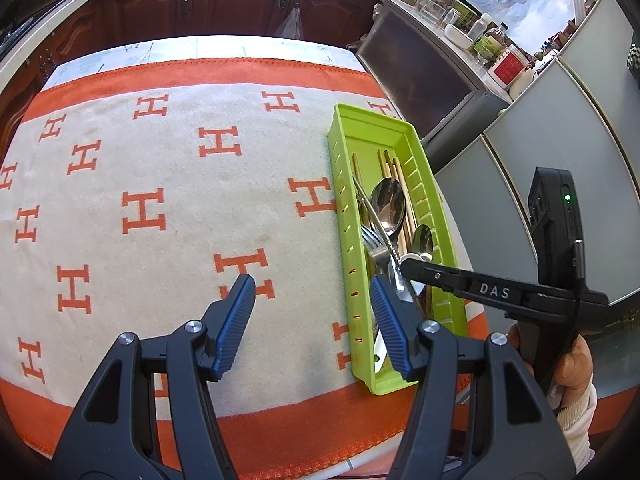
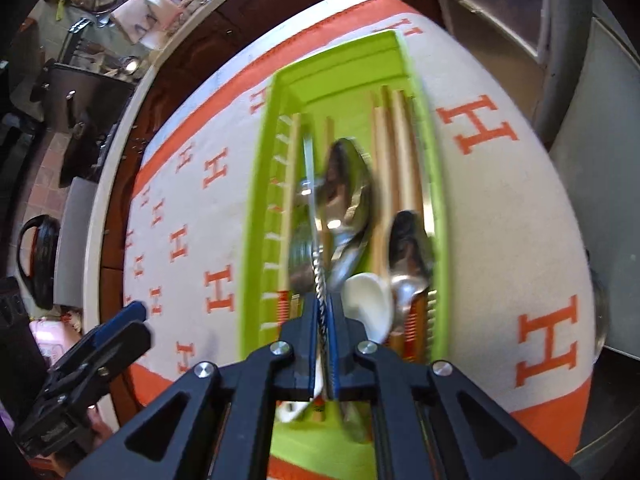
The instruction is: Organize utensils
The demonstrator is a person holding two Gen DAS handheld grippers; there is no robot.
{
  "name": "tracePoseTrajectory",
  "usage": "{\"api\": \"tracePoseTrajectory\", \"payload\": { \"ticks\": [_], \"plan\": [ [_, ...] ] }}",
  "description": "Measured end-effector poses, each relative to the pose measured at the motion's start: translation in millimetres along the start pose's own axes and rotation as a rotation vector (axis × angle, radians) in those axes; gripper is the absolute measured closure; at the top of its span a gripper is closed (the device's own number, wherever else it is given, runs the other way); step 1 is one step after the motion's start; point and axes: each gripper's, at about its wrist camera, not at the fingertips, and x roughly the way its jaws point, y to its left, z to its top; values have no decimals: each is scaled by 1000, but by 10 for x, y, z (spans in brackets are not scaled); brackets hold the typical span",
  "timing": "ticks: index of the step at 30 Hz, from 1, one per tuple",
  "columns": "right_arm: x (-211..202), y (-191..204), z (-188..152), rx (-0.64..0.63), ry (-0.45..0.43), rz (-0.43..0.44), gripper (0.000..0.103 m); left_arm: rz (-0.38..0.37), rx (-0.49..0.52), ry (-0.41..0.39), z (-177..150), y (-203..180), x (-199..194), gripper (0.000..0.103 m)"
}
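Right gripper (image 2: 325,320) clamps the twisted steel handle of a slim utensil (image 2: 313,216) over the slotted lime-green plastic tray (image 1: 343,184) at the table's right edge. Left gripper (image 1: 312,312) hangs open, empty, beside the tray. Step, likely: lowering it among spoons and chopsticks; next, release. Gripper arm reads "DAS".

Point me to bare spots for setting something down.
Free: the H-patterned cloth left of the green tray, up to its orange border. Crowded: the tray, full of chopsticks, spoons and a fork, with the right gripper over it.
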Motion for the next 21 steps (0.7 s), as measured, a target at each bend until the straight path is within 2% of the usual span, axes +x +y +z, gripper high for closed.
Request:
{"api": "tracePoseTrajectory", "payload": {
  "ticks": [8,16,21],
  "plan": [
    [92,249,-194,-56,77,-10,98,1,1,-8,1,-3,-37,46],
    [-433,367,-343,-133,-82,-111,98,41,62,-58,-38,-125,-239,46],
    [-707,530,-456,-184,-159,-135,98,80,103,-106,-105,-251,-473,46]
  ]
}}
